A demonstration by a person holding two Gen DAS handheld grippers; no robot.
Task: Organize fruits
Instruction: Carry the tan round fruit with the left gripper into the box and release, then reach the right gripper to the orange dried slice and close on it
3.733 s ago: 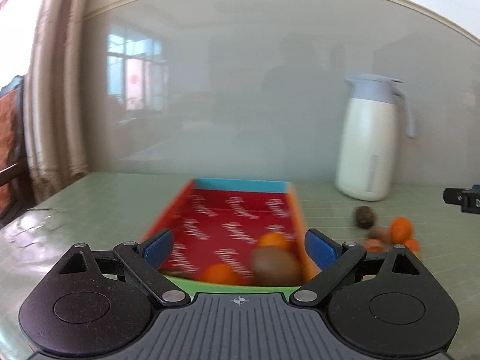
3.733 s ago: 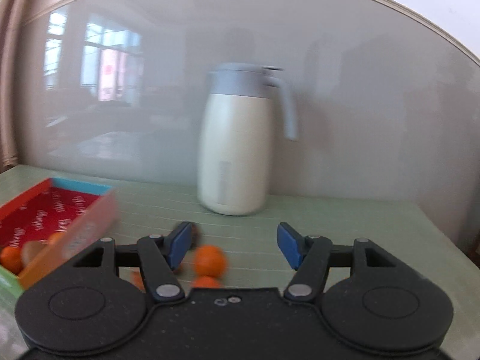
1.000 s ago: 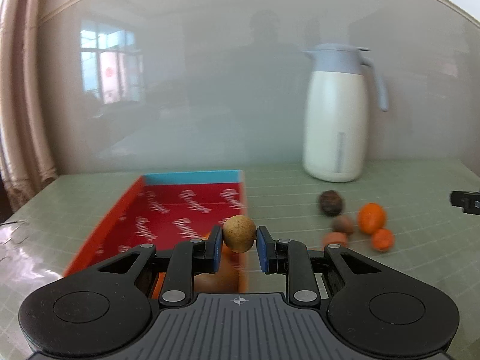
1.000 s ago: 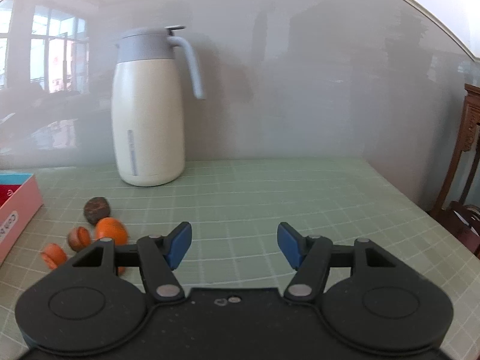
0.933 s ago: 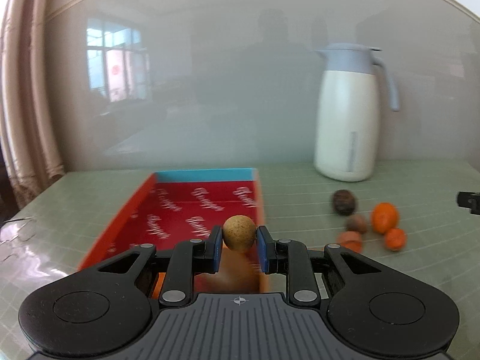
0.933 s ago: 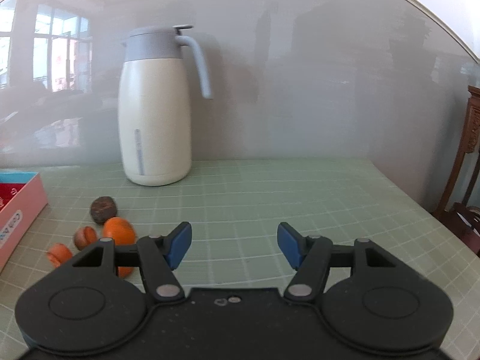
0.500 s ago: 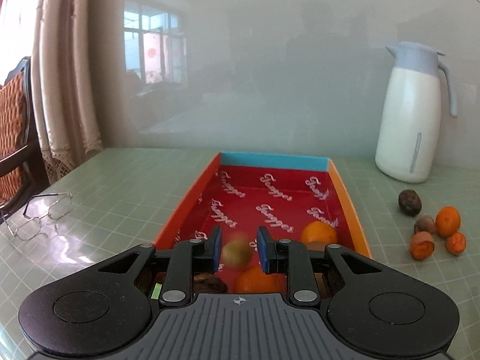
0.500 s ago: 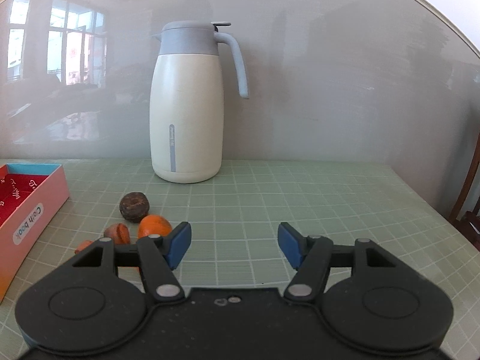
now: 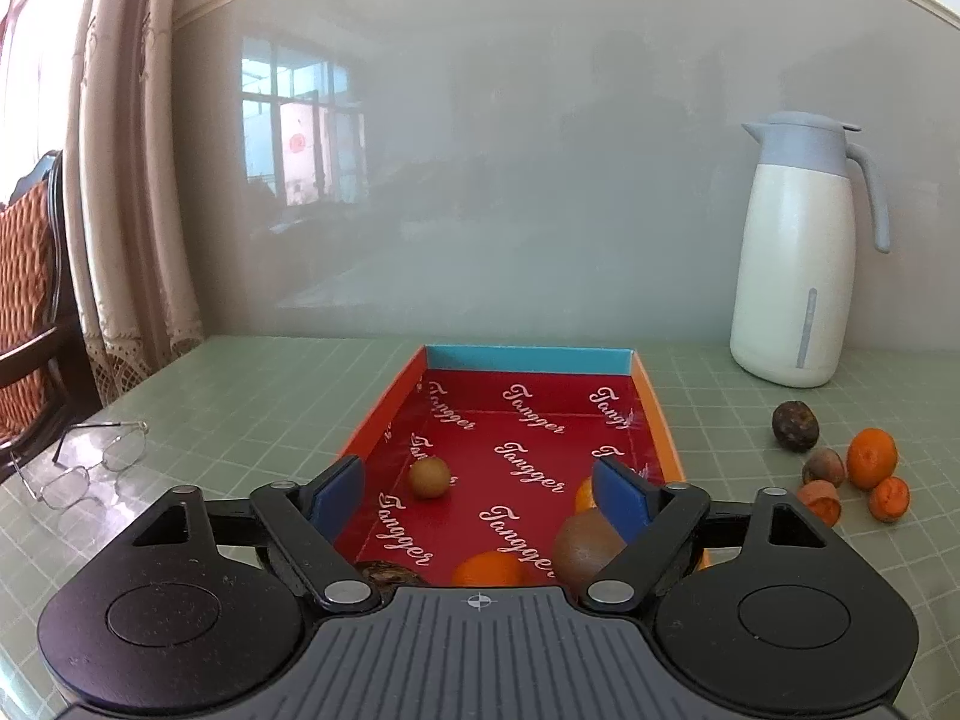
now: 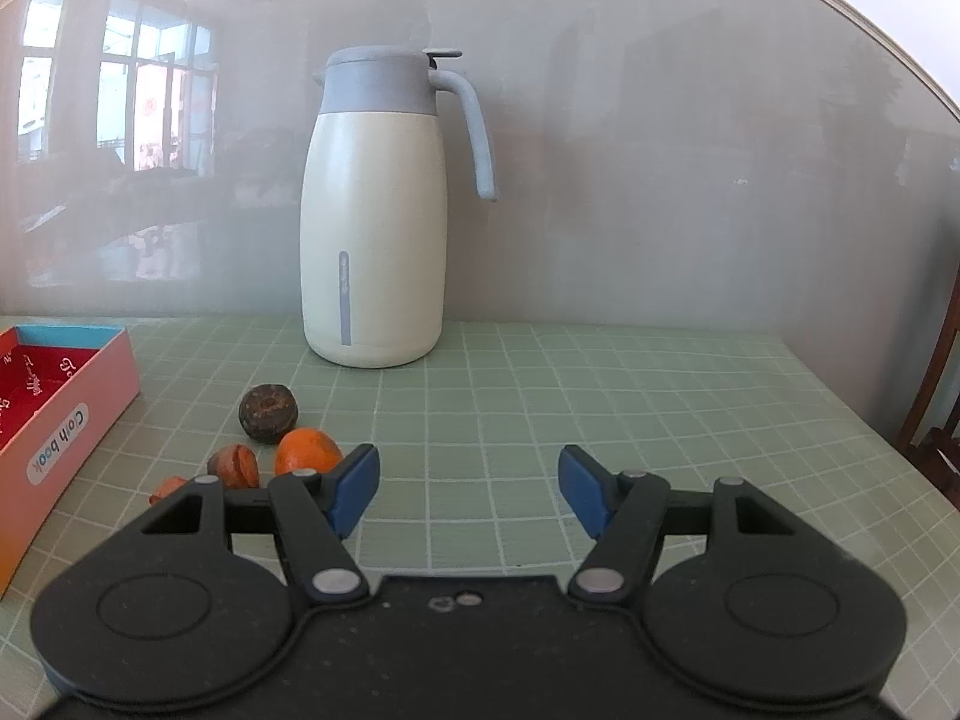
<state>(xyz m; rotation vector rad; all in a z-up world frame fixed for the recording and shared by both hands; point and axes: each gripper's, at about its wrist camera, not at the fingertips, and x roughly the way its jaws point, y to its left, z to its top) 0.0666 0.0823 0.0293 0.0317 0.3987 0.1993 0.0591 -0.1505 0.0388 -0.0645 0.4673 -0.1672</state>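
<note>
The long box (image 9: 657, 414) is running lengthwise away from the left gripper (image 9: 480, 495), whose jaws have just been opening, empty, over a small tan fruit (image 9: 429, 477), an orange (image 9: 489, 568) and a brown fruit (image 9: 585, 546) (all lying inside); the right gripper (image 10: 468, 495) is standing apart, empty.

A white jug (image 9: 795, 276) and spectacles (image 9: 84, 468) rest on the table (image 10: 600, 396).
</note>
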